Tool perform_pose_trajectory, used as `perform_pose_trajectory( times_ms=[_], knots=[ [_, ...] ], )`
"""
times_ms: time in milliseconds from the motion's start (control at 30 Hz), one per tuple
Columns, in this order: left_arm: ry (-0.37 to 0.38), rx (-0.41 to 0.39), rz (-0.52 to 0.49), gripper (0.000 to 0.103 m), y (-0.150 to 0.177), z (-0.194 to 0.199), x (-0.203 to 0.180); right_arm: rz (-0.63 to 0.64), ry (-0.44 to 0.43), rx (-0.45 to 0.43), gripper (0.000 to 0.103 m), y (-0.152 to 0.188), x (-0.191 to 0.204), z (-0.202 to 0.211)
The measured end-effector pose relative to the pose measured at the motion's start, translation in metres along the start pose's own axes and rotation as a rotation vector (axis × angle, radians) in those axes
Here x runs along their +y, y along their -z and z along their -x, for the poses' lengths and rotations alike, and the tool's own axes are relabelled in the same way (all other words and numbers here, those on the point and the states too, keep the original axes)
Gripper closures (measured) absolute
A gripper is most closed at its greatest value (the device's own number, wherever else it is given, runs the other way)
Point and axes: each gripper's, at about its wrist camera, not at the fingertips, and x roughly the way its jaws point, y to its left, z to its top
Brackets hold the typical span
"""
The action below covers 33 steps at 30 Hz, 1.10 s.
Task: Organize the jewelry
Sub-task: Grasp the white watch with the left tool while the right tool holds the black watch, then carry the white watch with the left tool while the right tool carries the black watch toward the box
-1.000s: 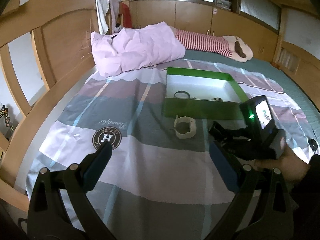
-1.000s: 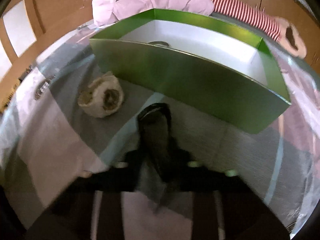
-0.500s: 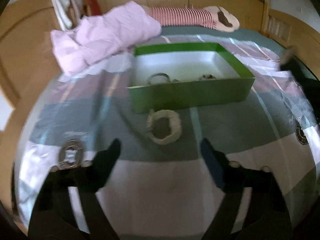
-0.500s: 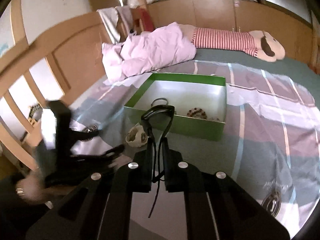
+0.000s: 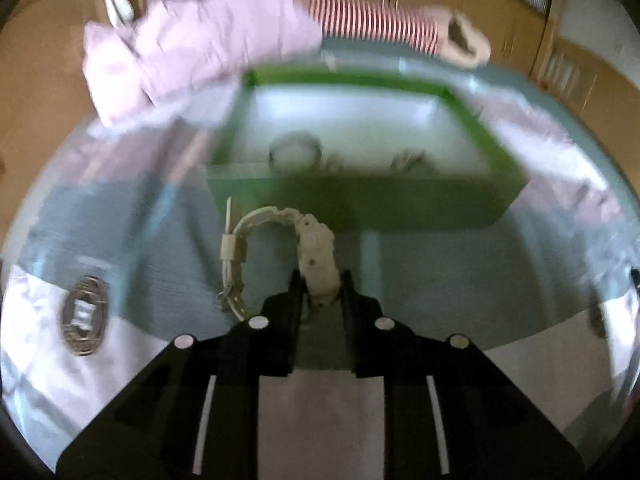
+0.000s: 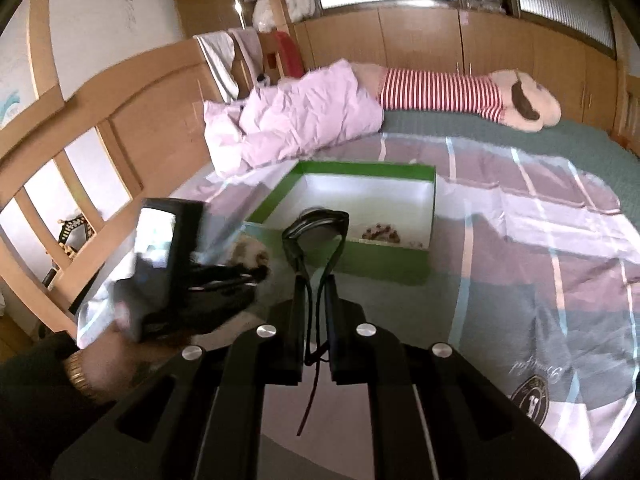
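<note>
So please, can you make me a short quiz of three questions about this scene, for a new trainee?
1. True or false: the right gripper is empty.
2. What does the left gripper close on? A) a ring B) the white watch C) a pillow
3. Where does the white watch lie in relation to the green box?

Key:
1. False; it is shut on the black cord bracelet.
2. B; its jaws have just been closing and the pads sit against the watch strap.
3. Outside it, on the striped bed sheet just in front of the box's near wall.
</note>
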Motion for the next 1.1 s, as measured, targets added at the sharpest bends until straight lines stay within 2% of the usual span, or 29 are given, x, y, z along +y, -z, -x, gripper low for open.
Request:
perform_pose_trajectory(
  times_ms=[133, 233, 333, 533, 867, 967, 1100],
  knots=[
    [0.042, -0.137, -0.028, 0.085, 0.004, 0.085, -0.011, -0.039, 0.021, -0.044, 0.094, 0.002, -0.001, 0.017],
    [0.07, -0.195, -0.019, 0.085, 0.016, 0.126, -0.012, -0.042, 0.05, -0.066, 0.094, 0.005, 0.003, 0.025],
    [0.061, -0.223, -0.031, 0.084, 0.031, 0.146, -0.013, -0.033, 0.077, -0.082, 0.094, 0.008, 0.009, 0.028],
    [0.062, -0.22, -0.023, 0.084, 0.041, 0.155, -0.004, -0.025, 0.103, -0.073, 0.094, 0.015, 0.017, 0.021],
    [0.077, -0.2, -0.018, 0.084, 0.039, 0.152, -0.001, -0.03, 0.104, -0.064, 0.094, 0.014, 0.017, 0.014],
    [0.077, -0.19, -0.01, 0.084, 0.029, 0.144, 0.001, -0.038, 0.107, -0.063, 0.094, 0.003, 0.01, -0.001],
    [0.059, -0.189, -0.02, 0.084, -0.006, 0.12, -0.004, -0.042, 0.108, -0.061, 0.094, -0.025, -0.005, -0.045]
  ],
)
